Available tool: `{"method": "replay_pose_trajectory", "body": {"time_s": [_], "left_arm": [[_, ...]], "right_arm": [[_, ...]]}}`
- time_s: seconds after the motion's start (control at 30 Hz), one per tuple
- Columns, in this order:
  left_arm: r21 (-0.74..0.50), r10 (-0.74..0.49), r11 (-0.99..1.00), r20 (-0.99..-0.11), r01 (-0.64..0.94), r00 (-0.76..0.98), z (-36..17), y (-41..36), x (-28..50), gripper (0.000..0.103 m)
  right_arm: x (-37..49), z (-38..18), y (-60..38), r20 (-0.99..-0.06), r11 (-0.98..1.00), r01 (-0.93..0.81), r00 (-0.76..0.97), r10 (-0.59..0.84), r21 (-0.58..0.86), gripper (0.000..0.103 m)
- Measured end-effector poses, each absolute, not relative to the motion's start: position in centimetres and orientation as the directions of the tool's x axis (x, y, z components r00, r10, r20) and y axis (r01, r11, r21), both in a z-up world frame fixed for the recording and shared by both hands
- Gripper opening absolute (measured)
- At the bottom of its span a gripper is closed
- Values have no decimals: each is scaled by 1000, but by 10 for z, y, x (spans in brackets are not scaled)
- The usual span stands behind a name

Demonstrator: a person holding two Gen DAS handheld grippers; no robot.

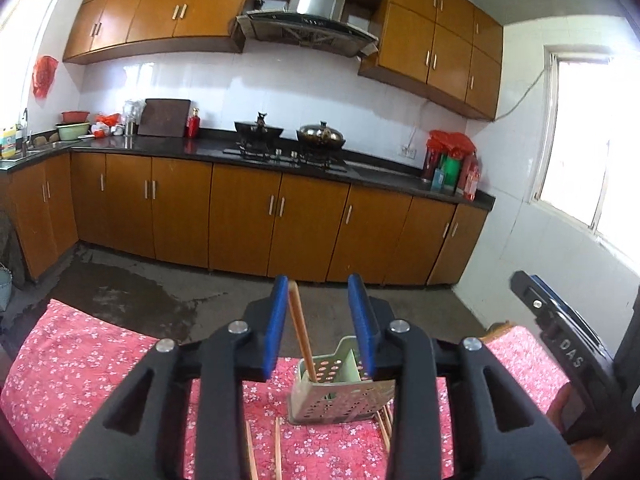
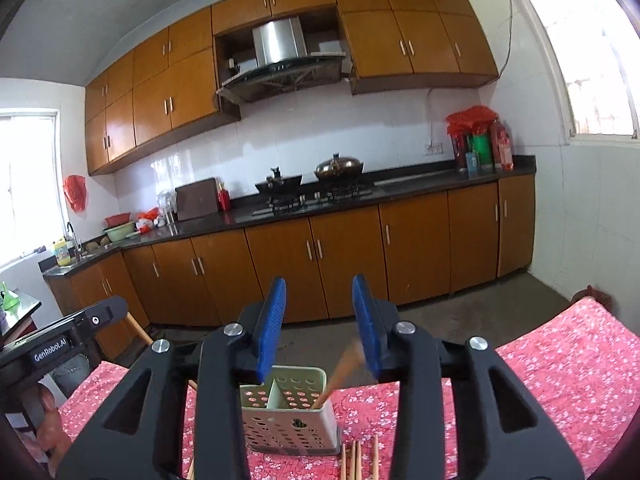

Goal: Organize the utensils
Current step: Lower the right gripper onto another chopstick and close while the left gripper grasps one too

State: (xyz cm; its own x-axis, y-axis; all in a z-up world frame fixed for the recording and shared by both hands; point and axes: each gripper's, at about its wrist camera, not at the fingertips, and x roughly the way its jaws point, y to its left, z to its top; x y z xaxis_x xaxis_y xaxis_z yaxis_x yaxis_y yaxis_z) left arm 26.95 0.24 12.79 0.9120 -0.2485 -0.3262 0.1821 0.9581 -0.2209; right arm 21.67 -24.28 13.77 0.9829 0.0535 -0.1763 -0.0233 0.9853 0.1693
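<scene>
Pale green perforated utensil holder (image 2: pixel 290 416), divided into two compartments, stands upright on the floral cloth. One wooden chopstick (image 1: pixel 302 330) leans inside a compartment. Further loose chopsticks (image 2: pixel 358 460) lie flat just beside its base.

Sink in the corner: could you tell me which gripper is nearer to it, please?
Left. The left gripper is on the sink's side of the table; the right gripper is further over, towards the red bottles.

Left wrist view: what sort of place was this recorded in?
A home kitchen, most likely. Wooden cabinets run under a dark counter, a gas stove carries a lidded wok beneath a range hood, and a sink sits at the far left.
</scene>
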Motion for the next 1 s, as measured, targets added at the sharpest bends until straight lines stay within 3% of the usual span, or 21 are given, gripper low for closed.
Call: {"method": "replay_pose_trajectory", "body": {"time_s": [0.13,0.23,0.37,0.43,0.5,0.63,0.8,0.83,1.0], "left_arm": [[-216,-206,966,-302,143,931,135,25,235,40],[-199,-157,975,-326,95,932,121,47,210,42],[-140,-62,990,-423,2,904,77,71,192,42],[-129,-41,991,-489,-26,871,49,80,190,42],[-127,-29,991,-562,-51,827,19,88,190,41],[-157,-60,986,-645,-55,762,-19,96,189,41],[-173,-111,985,-693,-16,712,-50,88,185,39],[-178,-122,984,-700,-6,704,-52,82,187,37],[-209,-191,977,-735,50,650,-72,58,190,22]], "right_arm": [[188,137,-256,-202,987,6,979,26,160,38],[171,113,-268,-277,986,27,961,19,162,38],[176,35,-274,-533,987,27,844,61,156,34],[184,-4,-271,-643,985,11,759,105,173,21],[188,-39,-265,-715,985,0,688,123,170,17],[190,-79,-255,-778,985,13,615,129,173,17],[192,-85,-249,-786,993,-1,611,95,119,13],[192,-86,-249,-787,995,1,612,81,103,9],[192,-89,-271,-783,990,109,623,5,94,8]]}}
